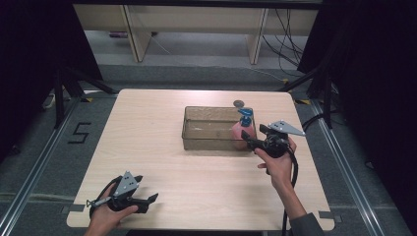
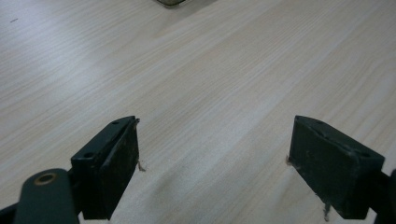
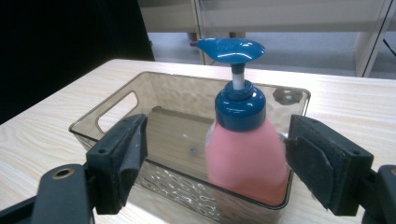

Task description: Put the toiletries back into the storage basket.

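Pink pump bottle with blue cap (image 3: 245, 149) stands upright inside clear smoky plastic bin (image 1: 206, 129) on light wood table (image 1: 162, 162), right gripper (image 3: 212, 161) spread wide just short of it, left gripper (image 2: 212, 158) spread empty near front edge.

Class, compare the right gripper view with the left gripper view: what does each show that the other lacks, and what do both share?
Right gripper view alone: a pink pump bottle with a blue pump, standing in the bin's end, shelving behind. Left gripper view alone: mostly bare table between the left gripper. Shared: wooden tabletop, the bin (just its corner in the left), and open black jaws, as on the right gripper.
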Demonstrator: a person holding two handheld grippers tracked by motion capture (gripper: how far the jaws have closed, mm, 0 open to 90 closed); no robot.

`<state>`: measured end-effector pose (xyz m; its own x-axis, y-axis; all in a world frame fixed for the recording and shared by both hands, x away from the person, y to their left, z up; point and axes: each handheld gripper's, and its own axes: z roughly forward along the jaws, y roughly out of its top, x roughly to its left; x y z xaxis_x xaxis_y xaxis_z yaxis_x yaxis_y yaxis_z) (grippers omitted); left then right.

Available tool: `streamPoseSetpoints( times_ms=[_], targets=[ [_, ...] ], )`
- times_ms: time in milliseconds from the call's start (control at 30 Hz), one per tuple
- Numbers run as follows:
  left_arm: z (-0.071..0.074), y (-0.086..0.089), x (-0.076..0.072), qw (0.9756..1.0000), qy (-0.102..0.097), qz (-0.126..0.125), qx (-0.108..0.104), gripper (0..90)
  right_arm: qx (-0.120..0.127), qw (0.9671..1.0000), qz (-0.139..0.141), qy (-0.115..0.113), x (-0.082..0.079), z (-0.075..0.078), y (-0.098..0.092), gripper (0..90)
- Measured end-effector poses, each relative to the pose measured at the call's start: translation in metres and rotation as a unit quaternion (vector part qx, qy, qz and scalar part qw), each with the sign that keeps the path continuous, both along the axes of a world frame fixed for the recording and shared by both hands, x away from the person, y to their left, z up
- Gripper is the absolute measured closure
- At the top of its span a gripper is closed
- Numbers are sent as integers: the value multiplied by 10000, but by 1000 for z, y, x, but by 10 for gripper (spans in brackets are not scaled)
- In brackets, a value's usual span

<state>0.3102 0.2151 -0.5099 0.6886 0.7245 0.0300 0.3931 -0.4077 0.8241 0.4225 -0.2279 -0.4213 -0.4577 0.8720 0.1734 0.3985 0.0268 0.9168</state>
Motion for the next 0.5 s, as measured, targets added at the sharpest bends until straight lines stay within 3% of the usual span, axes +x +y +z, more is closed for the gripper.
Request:
streamPoseSetpoints(
  times_ms=[33,67,100,167,200,300,400,433,500],
  targets=[
    [1,1,0,10000,21,-9,63,157,-9,10000,-13,82,-2,2,0,219],
    [2,3,2,9996,-92,-100,234,157,96,9998,-49,156,-4,2,1,220],
    [2,4,2,9995,-104,-113,259,157,-98,10000,1,-5,-3,1,-2,219],
    [2,3,2,9997,-81,-102,224,157,45,10000,11,57,-4,0,0,220],
    [1,1,0,10000,-10,-21,30,157,72,10000,10,34,-4,-1,1,220],
    [2,1,0,10000,-18,-14,61,157,-106,9999,37,-8,-6,-2,0,220],
    [1,1,0,10000,-16,-14,54,157,37,10000,78,14,-7,-3,2,220],
    [3,3,1,9997,-38,-68,217,157,-35,9999,96,-41,-9,-2,1,220],
    [3,4,2,9997,-77,-53,212,157,75,9999,127,15,-11,-2,2,220]
  ],
)
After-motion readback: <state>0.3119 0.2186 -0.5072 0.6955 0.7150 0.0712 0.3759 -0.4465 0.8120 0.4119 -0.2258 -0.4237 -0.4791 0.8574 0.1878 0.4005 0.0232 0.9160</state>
